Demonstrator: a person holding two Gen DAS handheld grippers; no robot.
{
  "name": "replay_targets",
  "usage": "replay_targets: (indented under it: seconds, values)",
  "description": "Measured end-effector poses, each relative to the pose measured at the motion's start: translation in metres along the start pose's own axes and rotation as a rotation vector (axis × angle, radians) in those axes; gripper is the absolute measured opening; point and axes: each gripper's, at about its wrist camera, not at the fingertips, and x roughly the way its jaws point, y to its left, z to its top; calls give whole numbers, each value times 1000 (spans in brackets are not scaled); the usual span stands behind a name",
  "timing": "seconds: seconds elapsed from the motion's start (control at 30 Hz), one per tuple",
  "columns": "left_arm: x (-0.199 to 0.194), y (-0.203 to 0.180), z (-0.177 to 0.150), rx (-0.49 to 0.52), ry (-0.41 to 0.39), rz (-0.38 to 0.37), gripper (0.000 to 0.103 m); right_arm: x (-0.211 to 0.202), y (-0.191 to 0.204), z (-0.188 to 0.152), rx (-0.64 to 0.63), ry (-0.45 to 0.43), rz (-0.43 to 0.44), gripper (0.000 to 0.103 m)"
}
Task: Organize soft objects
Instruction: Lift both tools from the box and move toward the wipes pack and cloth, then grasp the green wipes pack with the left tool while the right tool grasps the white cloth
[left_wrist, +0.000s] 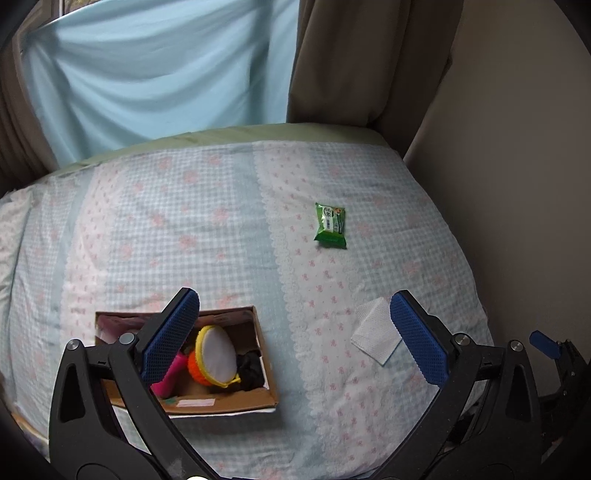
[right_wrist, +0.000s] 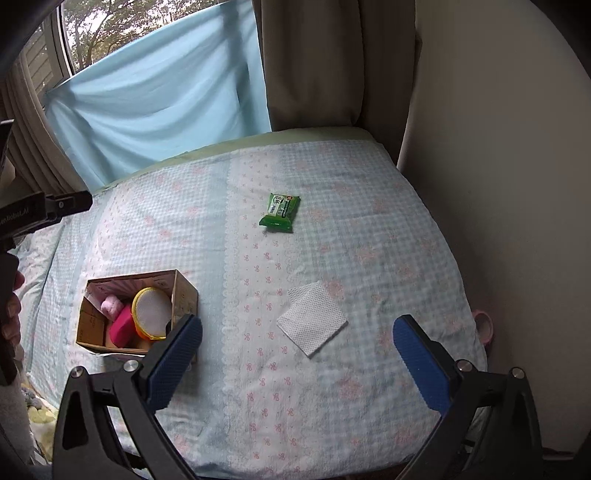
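A cardboard box (left_wrist: 225, 400) (right_wrist: 184, 295) sits on the bed at the near left. It holds a yellow-rimmed mesh pouch (left_wrist: 218, 352) (right_wrist: 152, 312), pink soft items (right_wrist: 123, 325) and a black item (left_wrist: 251, 369). A folded white cloth (left_wrist: 373, 332) (right_wrist: 313, 318) lies flat to the right of the box. A green wipes packet (left_wrist: 330, 225) (right_wrist: 280, 212) lies farther back. My left gripper (left_wrist: 295, 332) is open and empty above the near bed, its left finger over the box. My right gripper (right_wrist: 297, 358) is open and empty, just in front of the white cloth.
The bed (right_wrist: 369, 229) has a pale blue checked cover with pink bows. A wall (right_wrist: 498, 184) runs along its right side. A curtain (right_wrist: 314, 62) and a light blue sheet (right_wrist: 155, 107) hang behind. A pink object (right_wrist: 484, 325) sits by the bed's right edge.
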Motion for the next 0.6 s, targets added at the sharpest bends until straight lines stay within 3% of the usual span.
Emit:
replay_targets:
  seconds: [0.17, 0.3, 0.6]
  values:
    - [53, -47, 23, -10, 44, 4, 103, 34, -34, 7, -110, 33, 35, 103]
    - [95, -79, 36, 56, 81, 51, 103, 71, -48, 11, -204, 85, 80, 103]
    - [197, -108, 69, 123, 201, 41, 103, 155, -61, 7, -286, 202, 128, 103]
